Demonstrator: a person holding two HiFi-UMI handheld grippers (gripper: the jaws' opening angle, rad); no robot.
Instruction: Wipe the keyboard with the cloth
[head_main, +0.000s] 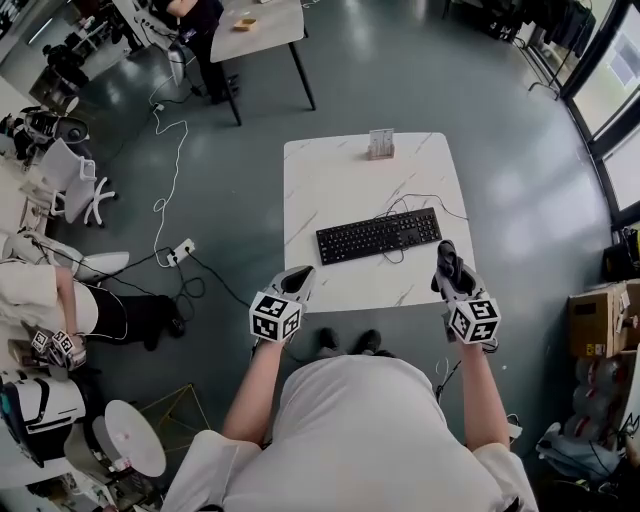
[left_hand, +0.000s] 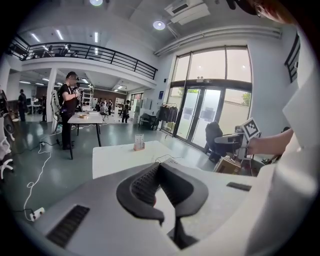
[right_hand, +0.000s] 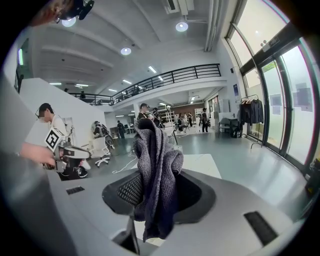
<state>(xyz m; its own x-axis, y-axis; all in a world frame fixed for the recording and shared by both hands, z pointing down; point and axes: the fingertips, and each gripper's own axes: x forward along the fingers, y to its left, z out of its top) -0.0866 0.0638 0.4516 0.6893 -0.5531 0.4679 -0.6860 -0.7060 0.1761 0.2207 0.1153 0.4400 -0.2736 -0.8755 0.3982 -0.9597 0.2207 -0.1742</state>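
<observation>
Holds the left tool by the near left corner of the tabletop, at 7 o'clock from the keyboard. Aims it toward 1 o'clock, jaws pressed together with nothing pinched between them. Carries its marker cube at the near end, well apart from the keyboard.

Shows the black keyboard lying flat on the white marbled tabletop, at the near half, long side running 9 to 3 o'clock and tilted slightly, right end farther away. Trails a thin cable from its far side, looping toward 3 o'clock. Keeps a small card stand at 12 o'clock from it, by the far edge.

Holds the right tool by the near right corner, at 4 o'clock from the keyboard. Pinches the dark knit cloth there, bunched, rising above the jaw tips and hanging below them, just beside the keyboard's right end.
</observation>
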